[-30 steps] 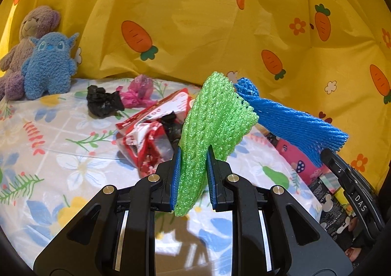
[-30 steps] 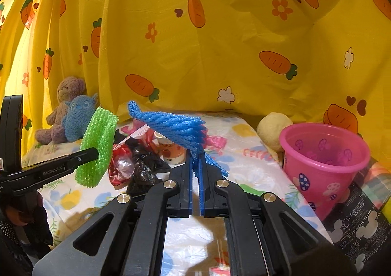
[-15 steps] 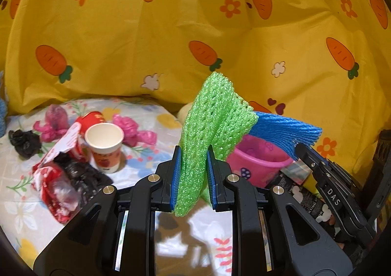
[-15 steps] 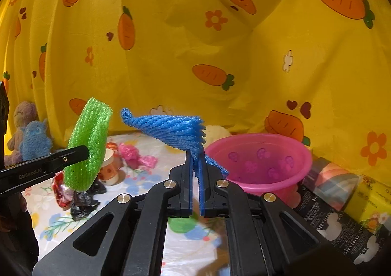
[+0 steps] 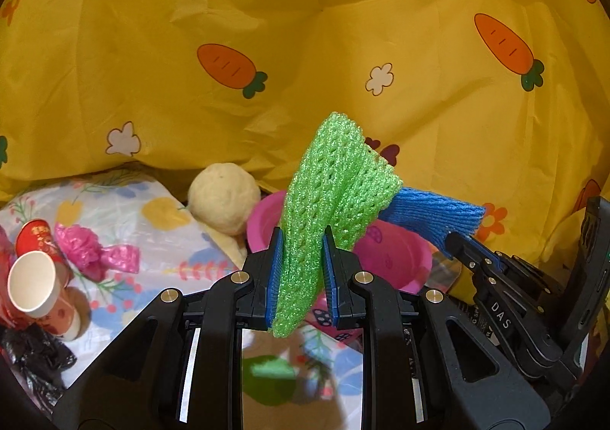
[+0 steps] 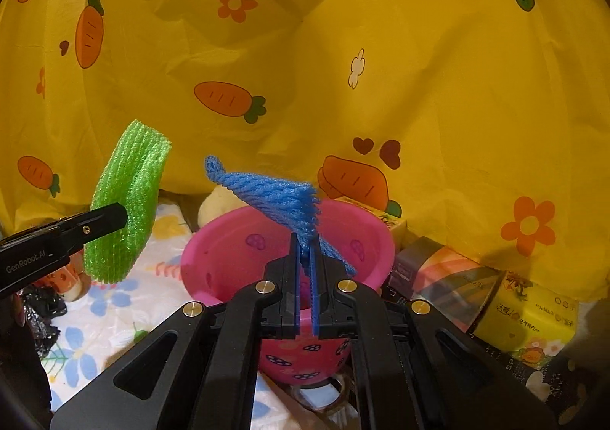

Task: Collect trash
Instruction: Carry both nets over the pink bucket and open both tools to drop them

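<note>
The right gripper (image 6: 304, 239) pinches the blue foam net (image 6: 282, 197) above the pink bucket (image 6: 236, 239); the left gripper (image 5: 301, 239) clamps the green foam net (image 5: 328, 201) beside it. Centre each over the rim before releasing — light nets drift.

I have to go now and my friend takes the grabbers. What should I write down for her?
Left gripper: shut on the green foam net, held up near the pink bucket.
Right gripper: shut on the blue foam net, held right over the bucket's mouth.
Done: both nets are picked up; neither is dropped in yet.
Left: let go of both nets into the bucket, then fetch the paper cup, the pink bag and the black bag lying on the flowered cloth.
</note>
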Demonstrator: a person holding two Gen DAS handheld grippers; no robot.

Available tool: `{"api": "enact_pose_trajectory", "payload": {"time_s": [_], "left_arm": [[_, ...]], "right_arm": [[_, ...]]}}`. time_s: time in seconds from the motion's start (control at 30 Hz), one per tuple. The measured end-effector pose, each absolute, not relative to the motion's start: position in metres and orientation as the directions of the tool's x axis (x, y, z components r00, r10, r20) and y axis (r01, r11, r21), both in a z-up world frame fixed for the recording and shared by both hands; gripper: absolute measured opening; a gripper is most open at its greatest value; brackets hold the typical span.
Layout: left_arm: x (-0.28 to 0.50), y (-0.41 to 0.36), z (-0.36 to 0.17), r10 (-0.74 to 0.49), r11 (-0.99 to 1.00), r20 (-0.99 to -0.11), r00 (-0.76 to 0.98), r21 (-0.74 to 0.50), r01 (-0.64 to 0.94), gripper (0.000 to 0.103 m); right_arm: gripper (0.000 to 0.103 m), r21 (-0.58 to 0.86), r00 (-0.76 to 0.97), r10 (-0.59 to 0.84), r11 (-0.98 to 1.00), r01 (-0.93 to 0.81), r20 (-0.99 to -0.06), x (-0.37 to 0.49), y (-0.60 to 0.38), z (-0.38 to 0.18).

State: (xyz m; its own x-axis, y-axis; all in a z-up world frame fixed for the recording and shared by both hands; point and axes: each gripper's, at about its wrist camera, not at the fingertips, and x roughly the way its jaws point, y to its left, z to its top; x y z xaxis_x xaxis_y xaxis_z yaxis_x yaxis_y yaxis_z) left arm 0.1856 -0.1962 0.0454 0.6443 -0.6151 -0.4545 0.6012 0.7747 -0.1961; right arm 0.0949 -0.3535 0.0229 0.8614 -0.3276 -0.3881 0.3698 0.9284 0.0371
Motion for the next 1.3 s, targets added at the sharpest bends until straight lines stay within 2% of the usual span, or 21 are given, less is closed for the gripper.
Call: {"api": "enact_pose_trajectory", "payload": {"time_s": [0.33,0.53,0.7,0.9,1.03,1.13,1.2,1.27,1.3], "left_arm": [[0.221,-0.232,0.027,-0.673,0.723,-0.483,0.56,-0.271,0.636,0.019],[0.231,-0.254,0.013,-0.685,0.703,-0.512,0.518,-0.278,0.655,0.019],[0.241,-0.257,0.002,-0.71,0.682,-0.521,0.474,-0.34,0.647,0.02],[0.243,-0.258,-0.005,-0.711,0.678,-0.538,0.453,-0.349,0.647,0.033],[0.241,-0.256,-0.005,-0.709,0.682,-0.532,0.463,-0.347,0.644,0.053],[0.242,-0.249,-0.006,-0.711,0.683,-0.527,0.465,-0.363,0.634,0.063],[0.244,-0.243,-0.005,-0.698,0.703,-0.522,0.491,-0.364,0.612,0.072],[0.245,-0.233,-0.003,-0.684,0.722,-0.508,0.523,-0.371,0.584,0.087],[0.246,-0.228,-0.002,-0.675,0.733,-0.502,0.541,-0.374,0.568,0.089]], "right_arm": [[0.005,-0.002,0.83,-0.381,0.909,0.417,-0.406,0.112,-0.365,0.016],[0.005,0.003,0.822,-0.382,0.906,0.423,-0.421,0.121,-0.37,0.012],[0.005,0.016,0.823,-0.366,0.91,0.414,-0.435,0.128,-0.371,0.008],[0.005,0.032,0.822,-0.346,0.915,0.402,-0.452,0.137,-0.373,0.004],[0.006,0.045,0.825,-0.332,0.918,0.395,-0.458,0.14,-0.374,0.002],[0.007,0.044,0.825,-0.331,0.918,0.393,-0.459,0.14,-0.375,0.001],[0.012,0.048,0.826,-0.327,0.919,0.391,-0.46,0.141,-0.375,0.001],[0.032,0.054,0.829,-0.32,0.921,0.386,-0.459,0.142,-0.376,0.0],[0.036,0.054,0.831,-0.317,0.923,0.382,-0.456,0.141,-0.375,0.0]]}}
